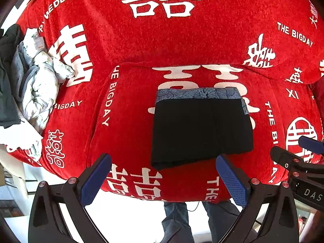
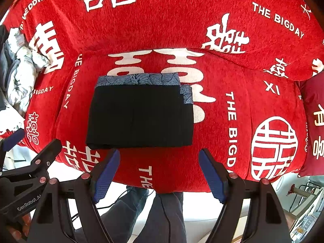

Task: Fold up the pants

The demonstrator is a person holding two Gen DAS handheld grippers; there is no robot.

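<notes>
The pants (image 1: 202,129) lie folded into a neat black rectangle with a blue patterned band along the far edge, on the red printed seat cushion (image 1: 129,121). In the right wrist view the same pants (image 2: 139,115) lie just beyond the fingers. My left gripper (image 1: 164,174) hovers open above the cushion's near edge, below and left of the bundle, with nothing between its blue pads. My right gripper (image 2: 160,170) is also open and empty, just short of the bundle's near edge. The right gripper also shows at the right edge of the left wrist view (image 1: 291,151).
A heap of crumpled pale and grey garments (image 1: 34,81) sits at the far left on the red sofa cover. A dark red cushion (image 2: 313,125) stands at the right. A person's legs in grey trousers (image 2: 141,212) and white floor lie below the seat edge.
</notes>
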